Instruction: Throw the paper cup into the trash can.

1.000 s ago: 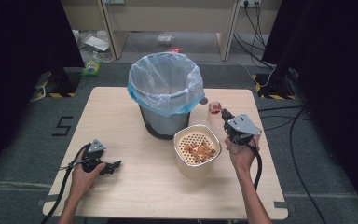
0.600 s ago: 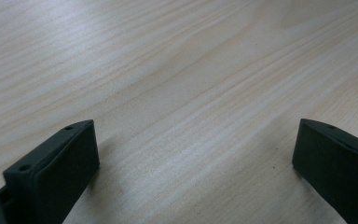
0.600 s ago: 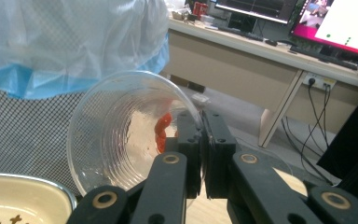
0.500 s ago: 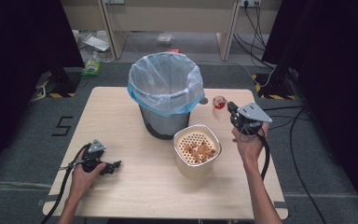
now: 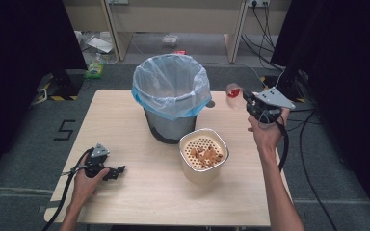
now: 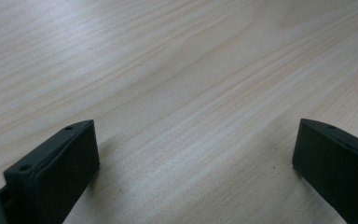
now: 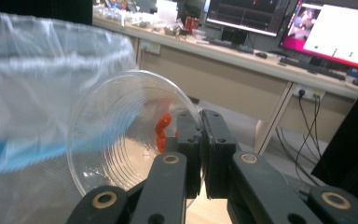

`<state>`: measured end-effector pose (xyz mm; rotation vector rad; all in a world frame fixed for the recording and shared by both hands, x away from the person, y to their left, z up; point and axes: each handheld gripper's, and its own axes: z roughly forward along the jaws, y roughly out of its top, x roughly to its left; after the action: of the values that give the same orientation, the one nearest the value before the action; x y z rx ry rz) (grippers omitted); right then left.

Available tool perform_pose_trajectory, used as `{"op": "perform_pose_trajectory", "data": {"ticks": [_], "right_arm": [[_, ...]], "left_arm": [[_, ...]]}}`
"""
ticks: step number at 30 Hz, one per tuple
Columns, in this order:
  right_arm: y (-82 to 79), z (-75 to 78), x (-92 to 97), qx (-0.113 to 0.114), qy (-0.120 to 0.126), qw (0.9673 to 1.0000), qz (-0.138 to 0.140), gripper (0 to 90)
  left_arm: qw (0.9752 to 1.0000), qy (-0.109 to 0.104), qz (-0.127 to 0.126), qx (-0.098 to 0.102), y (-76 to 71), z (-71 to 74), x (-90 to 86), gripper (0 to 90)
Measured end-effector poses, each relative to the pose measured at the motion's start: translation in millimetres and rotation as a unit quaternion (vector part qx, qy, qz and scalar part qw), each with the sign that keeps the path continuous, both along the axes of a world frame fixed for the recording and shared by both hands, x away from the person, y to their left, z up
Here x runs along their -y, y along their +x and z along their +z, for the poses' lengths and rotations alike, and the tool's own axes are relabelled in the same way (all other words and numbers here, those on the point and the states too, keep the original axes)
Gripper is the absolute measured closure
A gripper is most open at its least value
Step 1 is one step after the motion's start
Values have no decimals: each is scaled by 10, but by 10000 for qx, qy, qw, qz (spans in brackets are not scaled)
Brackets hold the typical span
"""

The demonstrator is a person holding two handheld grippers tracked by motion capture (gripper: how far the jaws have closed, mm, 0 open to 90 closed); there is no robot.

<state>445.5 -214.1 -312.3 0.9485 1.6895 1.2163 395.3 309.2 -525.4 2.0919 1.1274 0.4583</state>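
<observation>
Right gripper has risen since the earlier frame and carried the clear plastic cup up off the table, now level with the rim of the bin and just to its right. Jaws pinched nearly closed on the cup's thin wall at the rim, one inside, one outside; cup tilted onto its side, mouth toward the gripper camera. Red scraps cling inside.

Handling, as judged: cup very light, thin, ribbed, flexible; a hard squeeze would likely buckle or crack it, and the smooth plastic could slip. The rim seems the best hold, being its stiffest part.

Bin lined with a translucent blue-edged bag, soft and crinkled. Cream strainer basket, perforated floor, holds orange bits. Table pale wood grain.

Left gripper rests on the table, jaws wide, holding nothing.
</observation>
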Motion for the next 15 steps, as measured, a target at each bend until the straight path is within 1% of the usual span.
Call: {"op": "perform_pose_trajectory", "data": {"ticks": [1, 2, 4, 5, 6, 7, 8, 9, 10, 11, 12, 15], "right_arm": [[0, 0, 0, 0, 0, 10000, 0, 873], [25, 109, -26, 56, -26, 10000, 7, 873], [53, 223, -61, 121, -42, 9999, 43, 873], [53, 223, -61, 121, -42, 9999, 43, 873], [81, 332, -106, 177, -36, 9998, 53, 872], [98, 384, -130, 220, -64, 9997, 56, 873], [98, 384, -130, 220, -64, 9997, 56, 873], [129, 487, -180, 254, -43, 9996, 122, 872], [129, 487, -180, 254, -43, 9996, 122, 872], [163, 596, -246, 291, -47, 9994, 173, 872], [172, 618, -263, 303, -49, 9994, 185, 872], [224, 749, -376, 344, -6, 9990, 291, 872]], "left_arm": [[10000, 0, 0, 0, 0, 0, 0, 0], [10000, 1, 0, -1, 0, 0, 0, 0], [10000, 1, 0, 0, 0, 0, 0, 0], [10000, 1, 0, 0, 0, 0, 0, 0], [10000, 1, 0, 0, 0, 0, 0, 0], [10000, 0, 0, -1, 0, 0, 0, 0], [10000, 1, -1, -1, 0, 0, 0, 0], [10000, 1, 0, 0, 0, 0, 0, 0], [10000, 1, -1, 0, 0, 0, 0, 0], [10000, 0, 0, 2, 0, 0, 0, 0], [10000, 1, -1, 2, 0, 0, 0, 0], [10000, -1, -1, 4, 0, -1, 0, 0]]}}
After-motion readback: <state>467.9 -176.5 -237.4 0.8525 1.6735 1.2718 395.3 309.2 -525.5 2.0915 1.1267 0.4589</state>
